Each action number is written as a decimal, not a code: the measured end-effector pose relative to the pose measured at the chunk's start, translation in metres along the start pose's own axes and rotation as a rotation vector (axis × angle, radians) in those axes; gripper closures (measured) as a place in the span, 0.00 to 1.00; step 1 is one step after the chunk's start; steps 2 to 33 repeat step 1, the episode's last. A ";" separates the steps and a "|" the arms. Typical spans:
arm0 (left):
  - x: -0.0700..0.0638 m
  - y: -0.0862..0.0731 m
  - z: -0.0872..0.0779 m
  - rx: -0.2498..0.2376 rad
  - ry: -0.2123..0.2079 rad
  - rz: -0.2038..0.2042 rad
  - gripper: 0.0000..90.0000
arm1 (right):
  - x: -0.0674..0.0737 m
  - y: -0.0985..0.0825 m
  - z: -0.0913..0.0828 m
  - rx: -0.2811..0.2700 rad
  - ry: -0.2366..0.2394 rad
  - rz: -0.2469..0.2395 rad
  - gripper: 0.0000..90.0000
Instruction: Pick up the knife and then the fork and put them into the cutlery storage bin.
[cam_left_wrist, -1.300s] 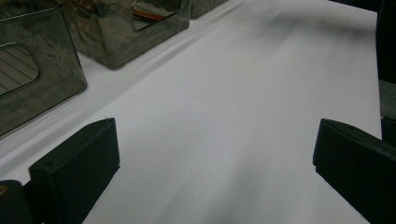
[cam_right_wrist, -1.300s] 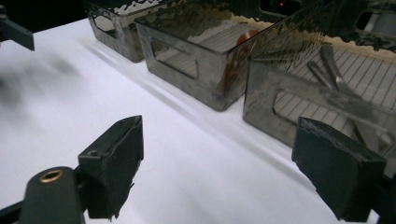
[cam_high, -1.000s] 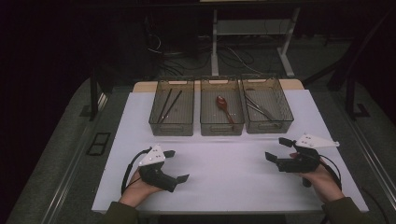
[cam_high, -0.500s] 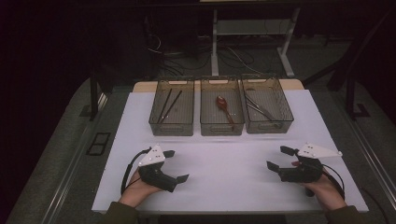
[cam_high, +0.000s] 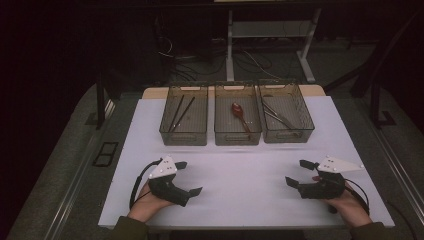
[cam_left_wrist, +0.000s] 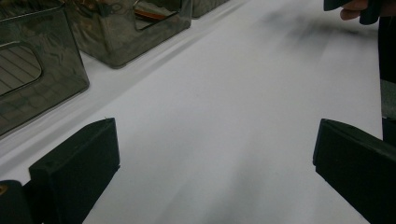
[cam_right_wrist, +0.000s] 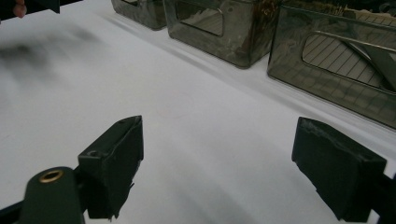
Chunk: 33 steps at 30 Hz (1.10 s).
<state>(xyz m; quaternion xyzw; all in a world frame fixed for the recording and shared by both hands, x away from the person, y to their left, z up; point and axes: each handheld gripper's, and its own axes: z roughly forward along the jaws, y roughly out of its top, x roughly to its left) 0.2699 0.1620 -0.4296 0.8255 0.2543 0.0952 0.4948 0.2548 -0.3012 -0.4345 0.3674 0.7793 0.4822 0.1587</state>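
White table (cam_high: 240, 205) under both grippers. Three clear bins (cam_high: 237, 137) in a row well beyond the jaws, untouched. Left gripper (cam_high: 190, 177) spread wide, pinching nothing. Right gripper (cam_high: 297, 172) likewise spread, empty. Red spoon (cam_high: 237, 108) inside the middle bin.

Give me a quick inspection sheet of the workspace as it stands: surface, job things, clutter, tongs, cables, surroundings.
Surface: white table top, bare between the hands.
Job's things: three clear bins in a row at the far edge; left bin holds dark sticks, middle bin a red spoon, right bin metal utensils.
Clutter: nothing seen.
Grippers: left tongs and right tongs both open, nothing between the jaws, near the table's near edge, apart from the bins.
Cables: a black cable loops from each gripper beside the hand; more cables on the floor behind the table.
Surroundings: dark room, a white frame's legs beyond the table.
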 end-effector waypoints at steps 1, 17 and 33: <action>0.000 0.000 0.000 0.001 0.001 0.001 0.00 | 0.000 0.000 0.000 -0.002 -0.001 -0.002 0.17; 0.000 0.000 0.000 0.001 0.001 0.001 0.00 | 0.000 0.000 0.000 -0.002 -0.001 -0.002 0.17; 0.000 0.000 0.000 0.001 0.001 0.001 0.00 | 0.000 0.000 0.000 -0.002 -0.001 -0.002 0.17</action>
